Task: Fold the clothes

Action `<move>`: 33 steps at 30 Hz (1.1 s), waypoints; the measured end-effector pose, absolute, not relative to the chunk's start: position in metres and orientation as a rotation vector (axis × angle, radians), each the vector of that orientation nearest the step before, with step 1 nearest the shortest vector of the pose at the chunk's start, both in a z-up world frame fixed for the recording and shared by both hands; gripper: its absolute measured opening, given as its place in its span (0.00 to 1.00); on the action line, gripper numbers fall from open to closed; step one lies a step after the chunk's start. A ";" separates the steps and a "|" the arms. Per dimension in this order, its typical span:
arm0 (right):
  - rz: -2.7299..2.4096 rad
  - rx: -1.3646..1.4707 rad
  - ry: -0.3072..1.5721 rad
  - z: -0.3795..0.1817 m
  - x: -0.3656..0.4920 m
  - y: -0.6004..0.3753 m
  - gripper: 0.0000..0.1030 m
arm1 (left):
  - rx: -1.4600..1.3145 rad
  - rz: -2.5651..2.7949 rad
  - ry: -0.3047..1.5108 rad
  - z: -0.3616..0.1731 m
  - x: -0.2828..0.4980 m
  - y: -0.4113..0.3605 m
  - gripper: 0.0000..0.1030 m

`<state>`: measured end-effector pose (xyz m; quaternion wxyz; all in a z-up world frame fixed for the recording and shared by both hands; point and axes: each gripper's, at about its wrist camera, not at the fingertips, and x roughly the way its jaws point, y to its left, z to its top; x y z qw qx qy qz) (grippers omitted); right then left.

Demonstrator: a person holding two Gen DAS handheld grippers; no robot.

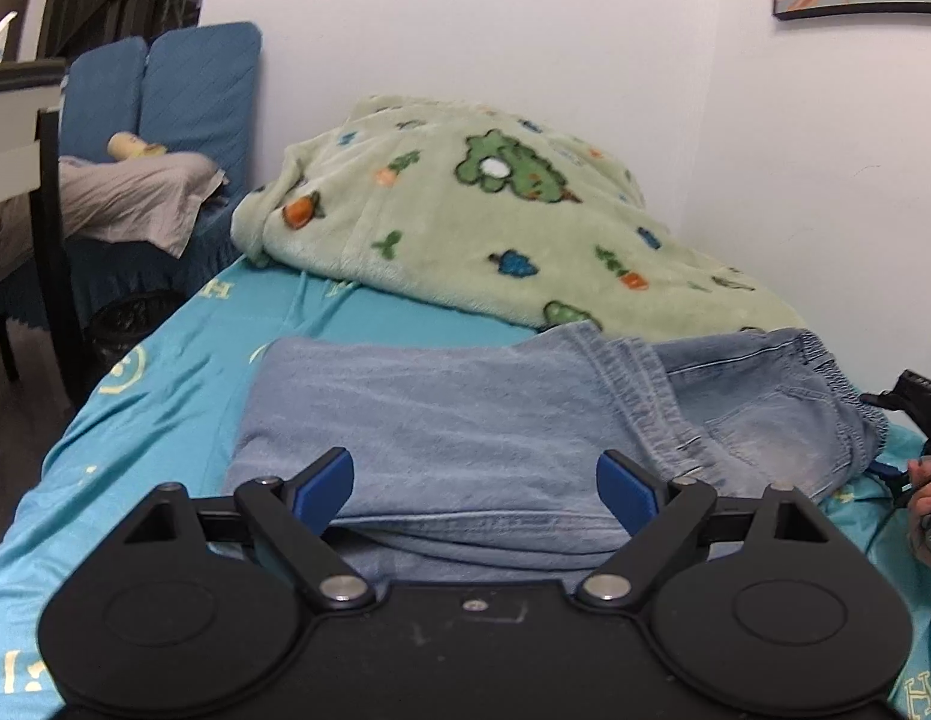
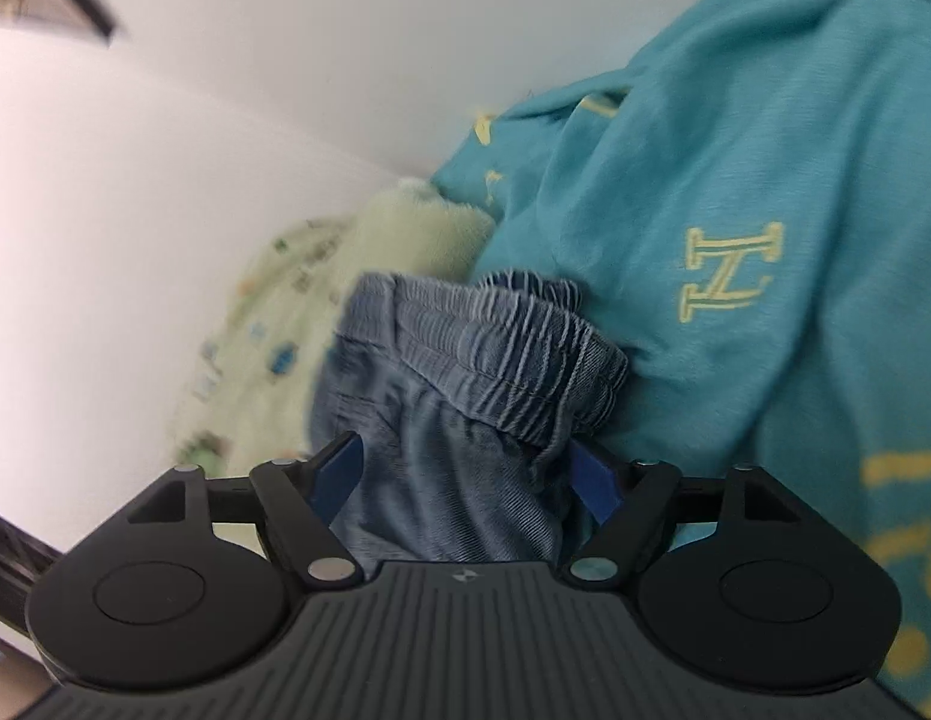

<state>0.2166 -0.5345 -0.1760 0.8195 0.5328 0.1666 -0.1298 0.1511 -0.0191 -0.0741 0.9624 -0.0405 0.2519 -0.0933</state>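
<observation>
Directly between the right gripper (image 2: pixel 465 480)'s blue pads (image 2: pixel 594 483) sits a bunch of light denim: the jaws stand roughly half open with cloth filling the gap and pressing on both pads, so they appear to bear on the jeans (image 2: pixel 465 420) just below the elasticated waistband (image 2: pixel 501 348), though whether the hold is firm cannot be told. Beyond the waistband rises the turquoise bed sheet (image 2: pixel 765 240) with yellow letters; to the left of these jaws lies the green fleece blanket (image 2: pixel 273 330), blurred.

The left gripper (image 1: pixel 474 486) has its jaws spread wide and empty; its pads (image 1: pixel 324 489) hover just above the near folded edge of the jeans, apparently not touching. From these jaws the garment runs ahead and to the right, its long axis crosswise to the fingers, the waistband end off to the right, near the person's right hand (image 1: pixel 927 498). The blanket is heaped beyond the jeans, against the white wall (image 1: pixel 525 30).

Judged from this layout, the waistband end is the right gripper's to carry, likely across toward the left jaws; the left is nearer the folded edge.
</observation>
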 end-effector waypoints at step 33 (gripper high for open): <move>-0.342 0.624 0.179 -0.073 0.237 -0.421 0.19 | -0.207 -0.071 0.377 -0.002 0.162 0.029 0.84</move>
